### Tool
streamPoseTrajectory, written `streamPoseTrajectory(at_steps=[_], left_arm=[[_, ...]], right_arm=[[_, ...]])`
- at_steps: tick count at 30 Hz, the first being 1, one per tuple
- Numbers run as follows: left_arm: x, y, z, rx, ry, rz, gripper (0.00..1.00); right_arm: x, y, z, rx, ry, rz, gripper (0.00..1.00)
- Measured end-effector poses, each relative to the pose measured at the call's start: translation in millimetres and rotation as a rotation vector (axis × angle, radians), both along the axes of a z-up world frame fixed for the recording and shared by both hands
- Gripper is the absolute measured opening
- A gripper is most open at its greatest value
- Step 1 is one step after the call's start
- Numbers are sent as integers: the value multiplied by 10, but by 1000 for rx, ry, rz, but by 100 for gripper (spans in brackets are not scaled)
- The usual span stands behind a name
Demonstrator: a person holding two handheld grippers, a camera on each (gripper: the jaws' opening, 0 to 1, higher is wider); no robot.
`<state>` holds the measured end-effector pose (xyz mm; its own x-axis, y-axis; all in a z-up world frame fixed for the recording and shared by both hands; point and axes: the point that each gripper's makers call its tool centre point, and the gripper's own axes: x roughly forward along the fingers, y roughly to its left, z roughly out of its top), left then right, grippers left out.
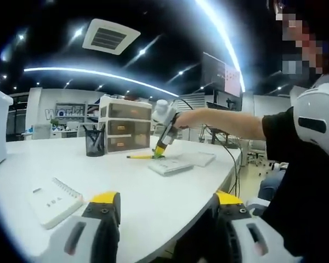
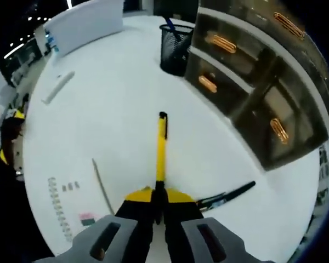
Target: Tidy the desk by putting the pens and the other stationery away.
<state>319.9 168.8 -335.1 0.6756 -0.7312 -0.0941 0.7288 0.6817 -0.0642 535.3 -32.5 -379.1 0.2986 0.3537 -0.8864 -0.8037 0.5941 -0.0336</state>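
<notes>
Tidying looks barely begun. The right gripper [image 2: 160,205] has its jaws pinched on a yellow pen with a black tip [image 2: 161,153], held low over the white table [image 2: 115,115], pointing toward 12 o'clock. A black mesh pen cup [image 2: 175,49] stands beyond at 12 o'clock, beside a translucent plastic drawer unit [image 2: 252,93]. A black pen [image 2: 230,194] at 3 o'clock and a white spiral notepad [image 1: 52,200] still lie loose. The left gripper [image 1: 164,211] hangs at the table's edge, jaws spread, empty. Around is an open-plan office with strip ceiling lights.
</notes>
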Motion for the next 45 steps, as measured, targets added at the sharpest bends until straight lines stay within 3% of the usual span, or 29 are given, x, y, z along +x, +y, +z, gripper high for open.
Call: streamPoseTrajectory(at_steps=[12,25,30,35,36,37,39,45], left_arm=[[60,-13,107,-41,4,18,66],[207,-95,322,-72,-11,29,65],[292,-94,437,-141,10,39,63],[397,-71,543,-240,42,60,62],[420,-66,563,-258,46,60,61],[445,-66,582,-275,52,61,60],[500,-85,650,-326,61,55,58],[617,-220,798,-432,88,14,57]], right_arm=[[-147,132,339,140,-110,23,3],[-569,345,862,410,-254,64,3],[-711,357,1064,530,-334,60,3],[-924,363,1116,591,-391,81,3],[-914,375,1179,609,-461,91,3],[-963,370,1160,599,-477,91,3],[-1020,389,1146,606,-496,109,3],[-1207,474,1177,745,-510,99,3]])
